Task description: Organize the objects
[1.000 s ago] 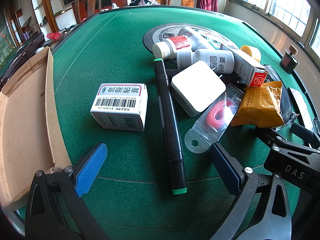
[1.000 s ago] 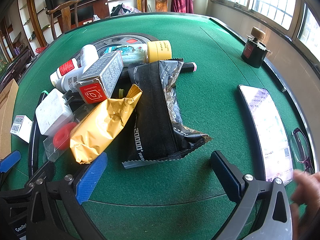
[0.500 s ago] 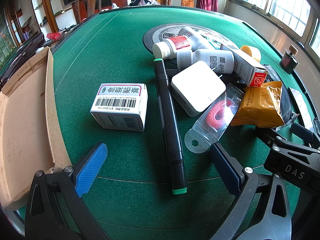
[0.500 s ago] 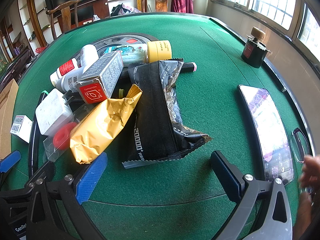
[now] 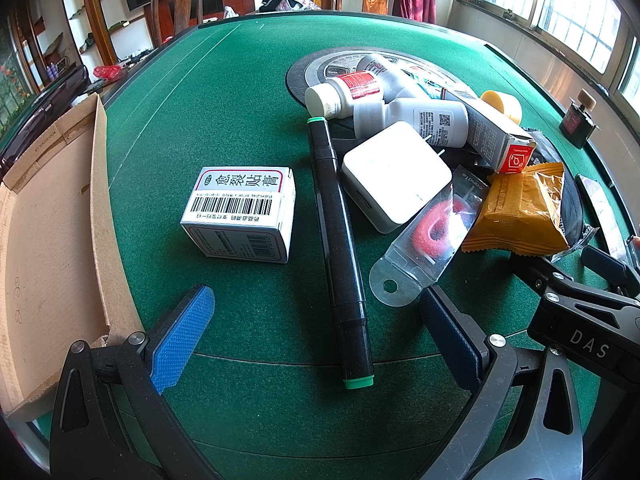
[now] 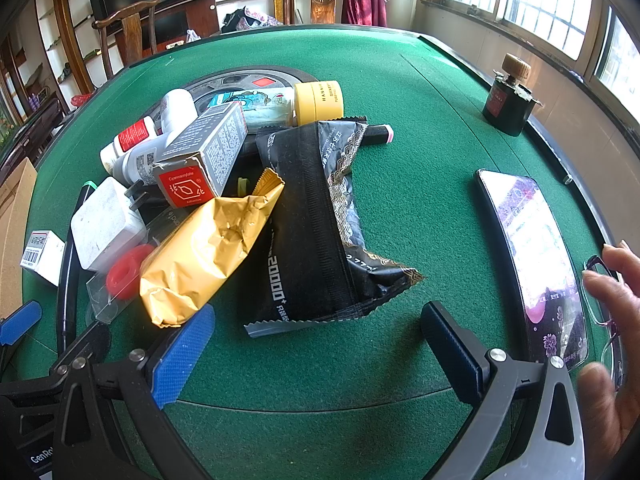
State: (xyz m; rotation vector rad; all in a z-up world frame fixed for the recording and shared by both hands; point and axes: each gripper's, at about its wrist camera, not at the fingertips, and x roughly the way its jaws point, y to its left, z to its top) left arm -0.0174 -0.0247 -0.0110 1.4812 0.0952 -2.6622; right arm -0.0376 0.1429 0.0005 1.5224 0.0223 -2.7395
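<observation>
Marker (image 5: 342, 248) – between spread left claw (image 5: 316, 334).

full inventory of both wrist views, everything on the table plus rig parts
medicine box: 1, white, alone left of the pile
marker: 1, black with green caps, beside the box
charger: 1, white, in the pile
pill bottles: 3 seen, white, back of the pile
glue carton: 1, grey with red end, atop the pile
blister pack: 1, clear with red ring, front
gold pouch: 1, front
black pouch: 1, right of gold
yellow jar: 1, back
phone: 1, right
ink bottle: 1, dark, far right
cardboard box: 1, left edge
left gripper: jaws open
right gripper: jaws open
hand: by the phone
</observation>
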